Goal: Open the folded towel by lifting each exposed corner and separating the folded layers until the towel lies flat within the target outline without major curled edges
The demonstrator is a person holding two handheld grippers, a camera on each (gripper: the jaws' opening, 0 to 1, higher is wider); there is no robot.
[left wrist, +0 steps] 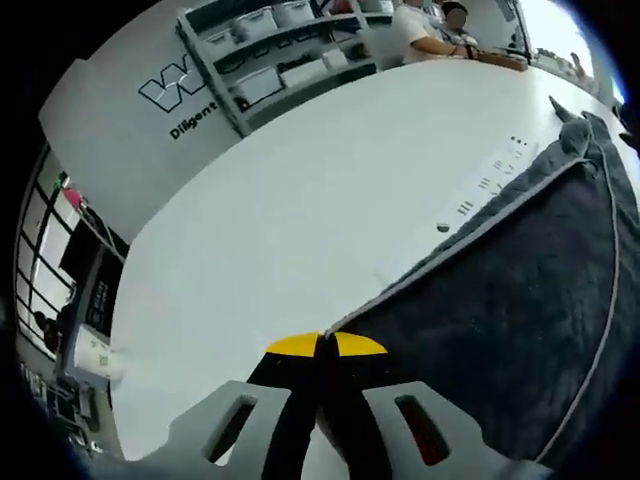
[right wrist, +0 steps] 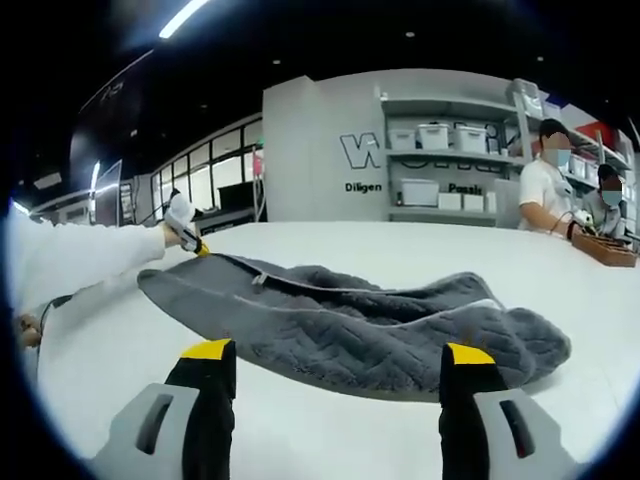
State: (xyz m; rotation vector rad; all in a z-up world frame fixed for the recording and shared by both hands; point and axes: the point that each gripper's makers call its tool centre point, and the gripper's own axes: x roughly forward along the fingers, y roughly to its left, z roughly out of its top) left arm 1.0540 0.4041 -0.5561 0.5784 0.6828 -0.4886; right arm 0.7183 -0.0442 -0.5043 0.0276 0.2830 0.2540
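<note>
A dark grey quilted towel (right wrist: 350, 325) with a lighter grey hem lies rumpled on the white table (right wrist: 330, 430). In the left gripper view the towel (left wrist: 520, 300) spreads to the right, and my left gripper (left wrist: 325, 345) is shut on its near corner, yellow tips pressed together. In the right gripper view that same left gripper (right wrist: 195, 245) shows at the towel's far left corner, held by a white-sleeved arm. My right gripper (right wrist: 335, 365) stands open just in front of the towel's near edge, nothing between its jaws.
Small printed marks (left wrist: 490, 180) sit on the table beside the towel's hem. Shelves with white boxes (right wrist: 440, 160) stand behind the table. Two people (right wrist: 550, 195) work at the far end, near a brown box (right wrist: 605, 248).
</note>
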